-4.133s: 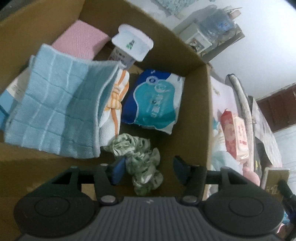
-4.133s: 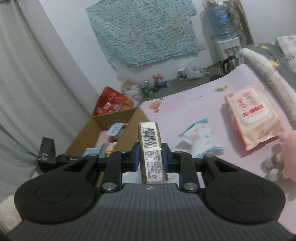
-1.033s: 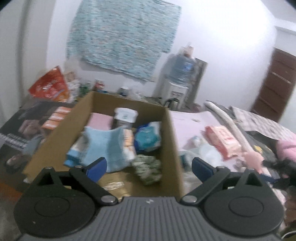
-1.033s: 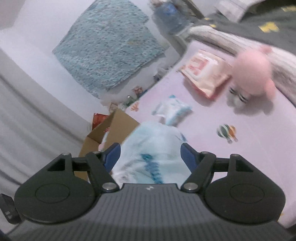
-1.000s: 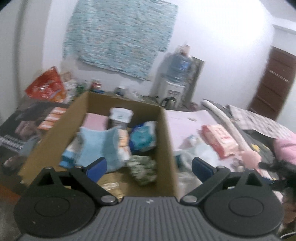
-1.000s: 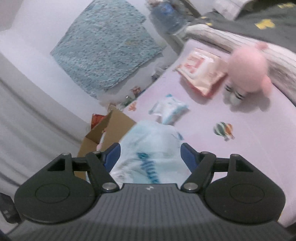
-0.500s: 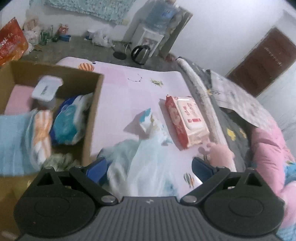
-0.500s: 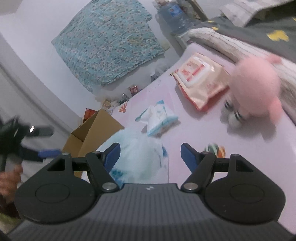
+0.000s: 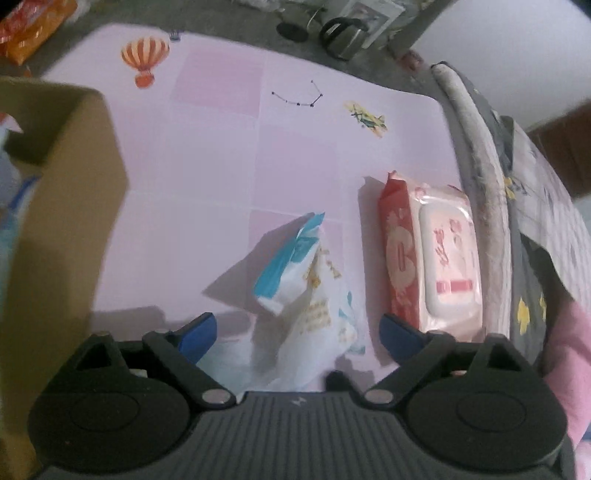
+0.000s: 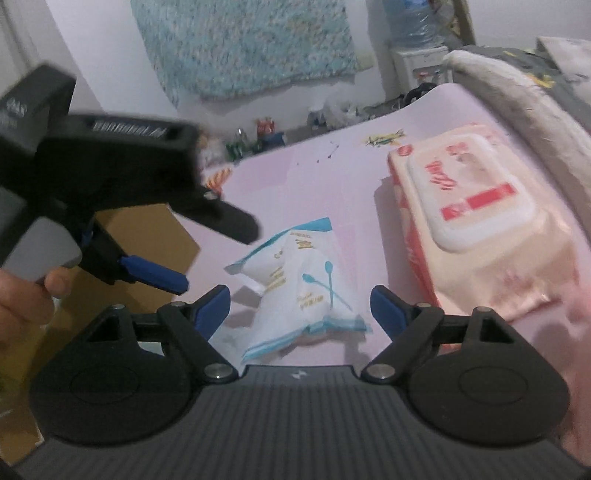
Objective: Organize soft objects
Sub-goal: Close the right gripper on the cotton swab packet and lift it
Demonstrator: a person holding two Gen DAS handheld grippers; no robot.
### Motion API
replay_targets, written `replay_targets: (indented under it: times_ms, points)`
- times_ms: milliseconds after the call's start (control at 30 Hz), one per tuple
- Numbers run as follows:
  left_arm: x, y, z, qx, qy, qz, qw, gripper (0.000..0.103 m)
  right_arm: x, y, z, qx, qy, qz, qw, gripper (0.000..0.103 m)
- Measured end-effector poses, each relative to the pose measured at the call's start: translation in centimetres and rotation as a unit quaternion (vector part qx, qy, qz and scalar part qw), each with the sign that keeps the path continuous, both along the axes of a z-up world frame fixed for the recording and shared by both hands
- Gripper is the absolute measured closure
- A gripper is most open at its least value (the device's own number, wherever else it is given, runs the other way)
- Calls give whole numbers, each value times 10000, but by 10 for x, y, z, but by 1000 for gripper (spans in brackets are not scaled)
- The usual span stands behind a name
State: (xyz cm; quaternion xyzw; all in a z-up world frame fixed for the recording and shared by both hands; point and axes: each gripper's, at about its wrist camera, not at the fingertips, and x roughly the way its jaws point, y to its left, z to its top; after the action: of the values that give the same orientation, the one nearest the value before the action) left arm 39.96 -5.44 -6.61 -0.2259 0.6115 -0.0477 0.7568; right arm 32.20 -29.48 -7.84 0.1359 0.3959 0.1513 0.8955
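Observation:
A small white-and-blue packet (image 9: pixel 306 288) (image 10: pixel 306 291) lies crumpled on the pink mat (image 9: pixel 207 155). My left gripper (image 9: pixel 297 334) hangs open just above it, pointing steeply down, with the packet between its blue fingertips but untouched. My right gripper (image 10: pixel 299 308) faces the same packet from the near side. Its jaws are opening, and the pads stand clear of the packet. In the right wrist view the left gripper (image 10: pixel 212 258) comes in from the upper left, held by a hand (image 10: pixel 22 295). A pale blue plastic bag (image 9: pixel 229 354) lies under the left fingers.
A pink wipes pack (image 9: pixel 432 258) (image 10: pixel 472 221) lies right of the packet. The open cardboard box (image 9: pixel 62 221) (image 10: pixel 147 236) stands on the left. Rolled grey bedding (image 9: pixel 476 166) borders the mat on the right, with a pink soft thing (image 9: pixel 569 350) beyond. A kettle (image 9: pixel 340 35) stands on the far floor.
My left gripper swung from above the box to the mat and tipped down over the white packet. The pale blue bag left my right gripper's jaws, which widened and moved up to the packet.

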Motion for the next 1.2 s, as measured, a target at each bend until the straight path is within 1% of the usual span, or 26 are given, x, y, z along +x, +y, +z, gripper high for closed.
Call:
replay_targets:
  times_ms: [67,133,200,267,367,433,500,600,667,700,800,867,1000,1133,1200]
  points:
    - [7,-3,-7,-52,36,33,10000,10,13,6,-8,-89,45,91,9999,20]
    - [12,-7,-13,-73,75,48,9999,14,24,12,-16,-234,106,142,9996,20]
    - [16,-7,-19,-142,162,91,9997,20,33,17,-24,-358,177,174,9991,20]
    - [19,-8,-26,-228,280,124,9993,30,37,22,-26,-532,130,194,9983,20]
    - [22,-9,-35,-362,400,185,9984,34,38,28,-27,-714,108,299,9969,21]
    - [22,-12,-38,-440,421,162,9980,38,38,33,-29,-885,136,316,9955,26]
    - [22,-17,-40,-516,451,67,9976,43,38,36,-30,-955,156,318,9948,39]
    - [18,-22,-40,-484,413,6,9980,46,37,31,-28,-724,219,314,9966,52]
    - [16,-23,-37,-555,390,-24,9977,47,37,29,-25,-658,212,305,9971,58]
    - [14,-24,-35,-580,383,-20,9976,47,36,27,-23,-597,231,285,9975,60]
    - [6,-25,-20,-640,276,-138,9975,46,31,25,-11,-550,116,257,9981,61]
    - [-3,-25,-3,-739,175,-239,9968,46,22,24,2,-585,-27,246,9980,61]
    - [-29,-20,45,-831,-296,-526,9947,43,1,25,47,-583,-479,302,9967,61]
    - [-69,-1,104,-989,-850,-750,9886,34,-28,35,95,-452,-943,502,9933,61]
    - [-92,14,130,-1000,-1127,-813,9852,30,-40,45,120,-355,-1125,668,9908,61]
